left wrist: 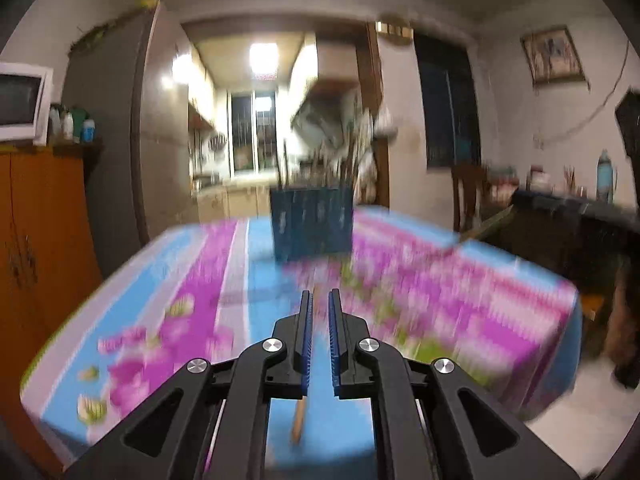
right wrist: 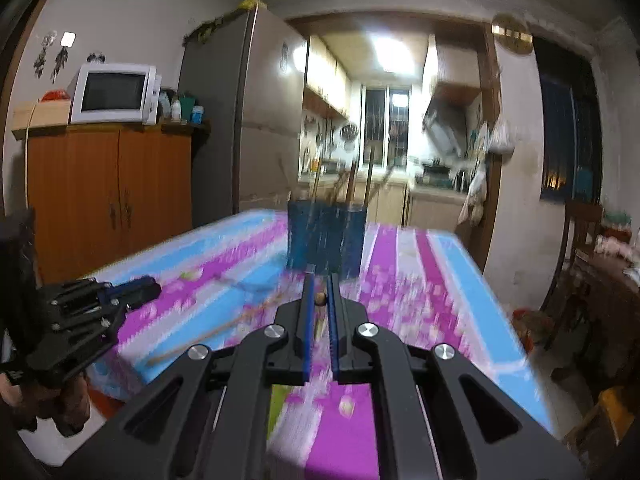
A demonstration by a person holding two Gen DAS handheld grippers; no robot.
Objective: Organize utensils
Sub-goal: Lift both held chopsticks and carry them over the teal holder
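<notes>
1 floral tablecloth [left wrist: 224, 264], blue utensil holder [left wrist: 312, 224], kitchen doorway [left wrist: 256, 120] behind

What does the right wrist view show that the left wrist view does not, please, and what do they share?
Only the right wrist view shows the left gripper from outside at the table's left edge, a loose chopstick lying on the cloth, and a small brown tip pinched in the right gripper. Only the left wrist view shows a framed picture and a wooden stick under its own fingers. Both share the blue utensil holder, floral tablecloth and white microwave.
</notes>
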